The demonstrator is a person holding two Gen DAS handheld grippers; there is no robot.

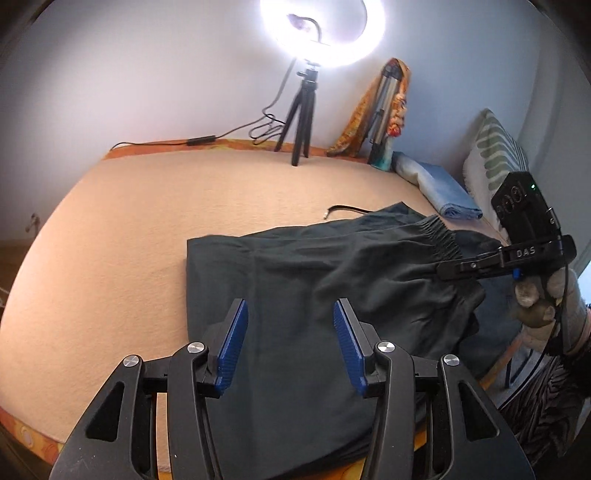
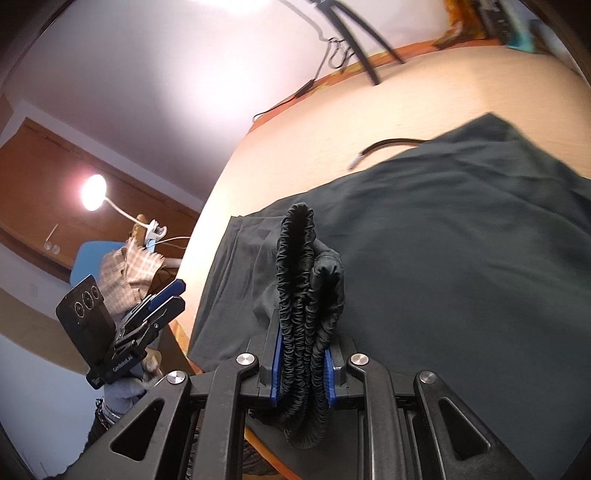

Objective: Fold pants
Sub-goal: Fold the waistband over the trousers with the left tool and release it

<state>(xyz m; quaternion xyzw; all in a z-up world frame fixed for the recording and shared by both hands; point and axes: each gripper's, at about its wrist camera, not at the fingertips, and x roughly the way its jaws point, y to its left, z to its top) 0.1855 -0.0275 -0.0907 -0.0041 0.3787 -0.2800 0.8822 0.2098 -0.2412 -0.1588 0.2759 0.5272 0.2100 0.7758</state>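
Dark grey-green pants (image 1: 314,280) lie spread over the near right part of a peach-coloured bed (image 1: 129,229) in the left wrist view, their gathered elastic waistband (image 1: 439,236) lifted toward the right edge. The left gripper (image 1: 290,347) hangs above the cloth near the front edge, its blue pads (image 1: 232,343) standing well apart with nothing between them. At the right edge of the bed the right gripper (image 1: 448,271), held in a gloved hand (image 1: 543,295), reaches in at the waistband. Along the far edge stand a ring light (image 1: 317,29) on a small black tripod (image 1: 301,118), with a folded blue cloth (image 1: 439,188) and a striped pillow (image 1: 495,151) toward the far right corner; a short black cable (image 1: 347,209) lies just beyond the pants. In the right wrist view, the right gripper (image 2: 301,373) is clamped narrow on the bunched waistband (image 2: 299,280), which rises in a fold from between its blue pads (image 2: 277,365). The rest of the pants (image 2: 443,266) spreads across the bed (image 2: 295,133) behind it. To the left, off the bed's edge, the left gripper (image 2: 168,295) shows side-on; how wide it stands cannot be told from here.
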